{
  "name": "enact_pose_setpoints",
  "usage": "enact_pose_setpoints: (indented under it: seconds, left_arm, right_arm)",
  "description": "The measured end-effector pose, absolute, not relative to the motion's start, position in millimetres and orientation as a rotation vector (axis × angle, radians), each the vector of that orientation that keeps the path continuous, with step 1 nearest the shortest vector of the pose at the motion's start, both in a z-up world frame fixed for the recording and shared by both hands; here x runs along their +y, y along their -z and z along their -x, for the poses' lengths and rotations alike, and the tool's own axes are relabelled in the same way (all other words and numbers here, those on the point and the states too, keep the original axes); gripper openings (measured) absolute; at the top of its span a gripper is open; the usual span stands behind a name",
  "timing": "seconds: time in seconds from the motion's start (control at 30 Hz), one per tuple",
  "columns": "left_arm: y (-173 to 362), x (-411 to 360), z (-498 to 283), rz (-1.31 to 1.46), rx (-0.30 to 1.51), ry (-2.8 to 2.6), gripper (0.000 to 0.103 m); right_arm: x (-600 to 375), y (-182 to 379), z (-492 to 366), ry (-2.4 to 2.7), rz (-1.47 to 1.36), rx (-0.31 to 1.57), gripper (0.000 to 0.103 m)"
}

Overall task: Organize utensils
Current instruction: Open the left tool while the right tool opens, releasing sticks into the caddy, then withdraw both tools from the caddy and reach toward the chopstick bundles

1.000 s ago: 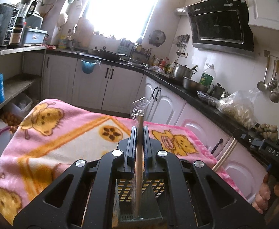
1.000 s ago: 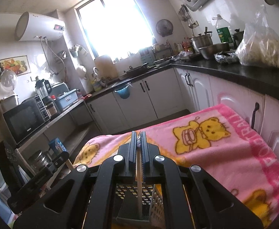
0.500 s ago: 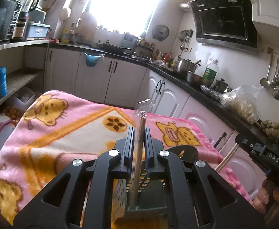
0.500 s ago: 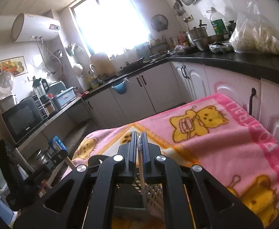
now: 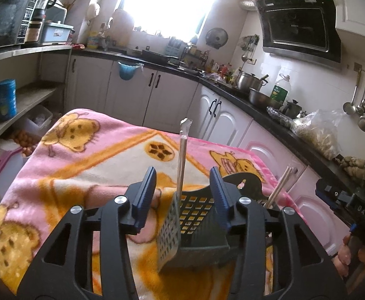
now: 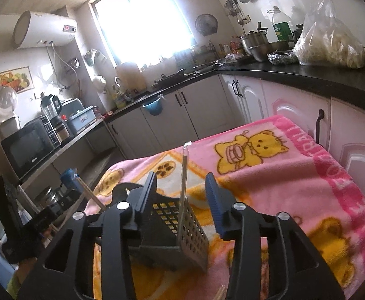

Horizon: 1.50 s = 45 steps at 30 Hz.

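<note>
Pink cartoon-bear blanket (image 5: 87, 155) covers the counter, and a dark perforated utensil basket (image 5: 194, 222) sits on it near both claws. Left claw (image 5: 182, 195) just let go, pads spread either side of a wrapped chopstick pair (image 5: 182, 160) standing in the basket. Same for the right claw (image 6: 182, 192): it just opened, and its wrapped chopsticks (image 6: 184, 175) stand loose in the basket's corner.

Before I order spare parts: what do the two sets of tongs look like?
Both the left tongs and the right tongs are matt black plastic with triangular cut-outs and silver screw heads. Each ends in two flat fingers lined with ribbed blue pads. No cables or sleeves show.
</note>
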State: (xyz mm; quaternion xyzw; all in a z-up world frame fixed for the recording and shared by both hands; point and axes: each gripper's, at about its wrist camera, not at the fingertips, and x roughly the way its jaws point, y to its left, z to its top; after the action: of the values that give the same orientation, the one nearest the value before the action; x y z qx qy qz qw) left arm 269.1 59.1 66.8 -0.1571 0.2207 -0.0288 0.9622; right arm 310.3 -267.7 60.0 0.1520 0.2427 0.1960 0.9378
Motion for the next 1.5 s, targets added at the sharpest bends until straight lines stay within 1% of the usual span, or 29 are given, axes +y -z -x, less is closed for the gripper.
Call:
enact_pose_setpoints:
  seconds: [0.07, 0.1, 0.23, 0.43, 0.63, 1.5]
  left_arm:
    - [-66, 61, -265, 0.324, 0.452, 0.058, 0.049]
    - [-66, 62, -262, 0.326, 0.453, 0.057, 0.050]
    - [-63, 64, -249, 0.328, 0.462, 0.047, 0.069]
    - [-57, 66, -231, 0.333, 0.488, 0.048, 0.085]
    - [-50, 68, -214, 0.347, 0.501, 0.054, 0.089]
    - [-14, 81, -163, 0.353, 0.601, -0.012, 0.089]
  right_arm:
    - [-269, -59, -307, -0.397, -0.301, 0.505, 0.046]
    - [-269, -57, -304, -0.399, -0.298, 0.512, 0.048]
    - [-271, -53, -294, -0.391, -0.278, 0.535, 0.053]
    - [-271, -43, -277, -0.380, -0.241, 0.563, 0.057]
    - [-273, -33, -262, -0.378, -0.225, 0.584, 0.057]
    - [-261, -8, -217, -0.441, -0.170, 0.665, 0.058]
